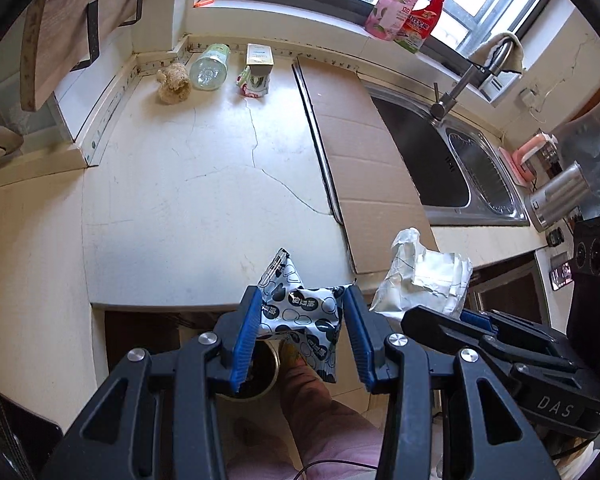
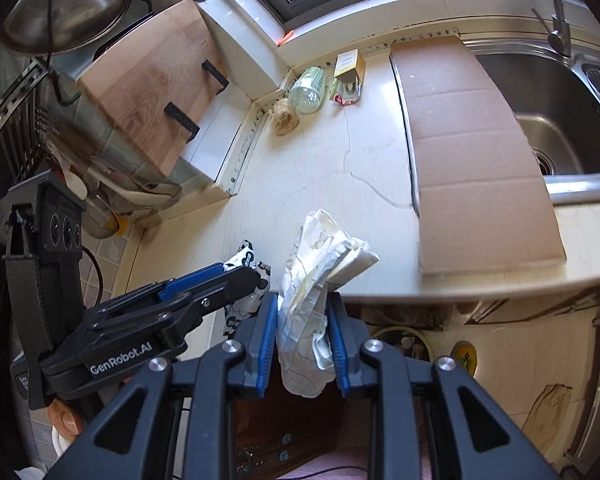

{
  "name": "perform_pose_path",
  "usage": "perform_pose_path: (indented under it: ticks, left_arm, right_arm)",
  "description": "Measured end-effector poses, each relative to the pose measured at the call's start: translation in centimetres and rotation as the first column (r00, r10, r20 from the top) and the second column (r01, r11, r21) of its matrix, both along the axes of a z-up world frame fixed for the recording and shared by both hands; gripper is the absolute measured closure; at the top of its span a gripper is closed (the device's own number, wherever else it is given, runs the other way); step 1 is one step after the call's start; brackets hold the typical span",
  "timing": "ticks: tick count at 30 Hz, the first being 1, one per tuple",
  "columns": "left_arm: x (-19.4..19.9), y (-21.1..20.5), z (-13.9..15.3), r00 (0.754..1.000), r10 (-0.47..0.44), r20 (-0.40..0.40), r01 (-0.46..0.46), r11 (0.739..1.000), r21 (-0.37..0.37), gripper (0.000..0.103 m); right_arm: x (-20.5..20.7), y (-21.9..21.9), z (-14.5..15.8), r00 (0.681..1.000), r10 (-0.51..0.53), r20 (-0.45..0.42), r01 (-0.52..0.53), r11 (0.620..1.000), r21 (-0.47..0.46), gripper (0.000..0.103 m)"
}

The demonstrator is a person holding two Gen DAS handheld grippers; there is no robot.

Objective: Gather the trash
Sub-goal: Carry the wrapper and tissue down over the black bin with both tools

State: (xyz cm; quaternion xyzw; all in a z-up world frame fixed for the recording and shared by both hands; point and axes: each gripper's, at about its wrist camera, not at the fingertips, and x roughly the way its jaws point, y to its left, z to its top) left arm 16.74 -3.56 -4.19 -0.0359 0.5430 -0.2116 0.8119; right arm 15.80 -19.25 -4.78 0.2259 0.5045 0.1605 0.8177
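Note:
My left gripper (image 1: 300, 312) is shut on a black-and-white spotted snack wrapper (image 1: 300, 308), held past the front edge of the white counter (image 1: 204, 184). My right gripper (image 2: 302, 324) is shut on a crumpled white paper wrapper (image 2: 316, 280), also held at the counter's front edge. Each gripper shows in the other's view, the right one (image 1: 452, 320) with its white wrapper (image 1: 424, 276), the left one (image 2: 236, 280) with the spotted wrapper (image 2: 244, 260). At the counter's back lie a lying clear bottle (image 1: 210, 66), a small opened box (image 1: 260, 56), a small torn packet (image 1: 254, 84) and a loofah scrub (image 1: 174, 82).
A flat cardboard sheet (image 1: 364, 160) lies across the counter beside the steel sink (image 1: 452, 160) with its tap (image 1: 472, 76). A wooden cutting board (image 2: 156, 108) leans at the left. A round container (image 1: 260, 372) sits on the floor below the left gripper. Bottles (image 1: 404, 8) stand on the windowsill.

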Motion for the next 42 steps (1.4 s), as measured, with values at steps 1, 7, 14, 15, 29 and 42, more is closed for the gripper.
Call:
perform_pose_path:
  ticks: [1,7,14,15,29,42]
  left_arm:
    - [-0.6,0.1,-0.2,1.0,-0.007,-0.003,0.007,1.0,0.003,0.063]
    - [-3.5,0.2,-1.8,0.998,-0.048,-0.043,0.049,0.999,0.025,0.063]
    - [-5.2,0.2,-3.6,0.993,-0.073,-0.097,0.078,0.996,0.051,0.063]
    - [-5.4,0.2,-3.9,0.992,-0.074,-0.105,0.08,0.995,0.051,0.063]
    - [-7.0,-0.3,-11.7,0.973,-0.042,-0.225,0.064,0.994,0.094,0.063]
    - [-8.2,1.6,-23.1,0.949,0.089,-0.301,-0.051,0.99,0.132,0.063]
  right_arm:
    - [-0.9,0.2,-0.1,1.0,-0.003,-0.001,0.003,1.0,-0.002,0.078]
    - [-4.7,1.1,-2.1,0.999,-0.014,-0.04,0.014,1.0,-0.009,0.078]
    - [-7.2,1.5,-3.9,0.994,-0.023,-0.105,0.021,1.0,-0.015,0.078]
    - [-7.4,1.4,-4.1,0.994,-0.022,-0.111,0.02,1.0,-0.018,0.078]
    - [-8.1,0.7,-9.6,0.976,0.017,-0.217,-0.027,0.999,-0.041,0.078]
    - [-7.7,1.4,-20.0,0.952,0.086,-0.293,-0.102,0.994,-0.039,0.078]
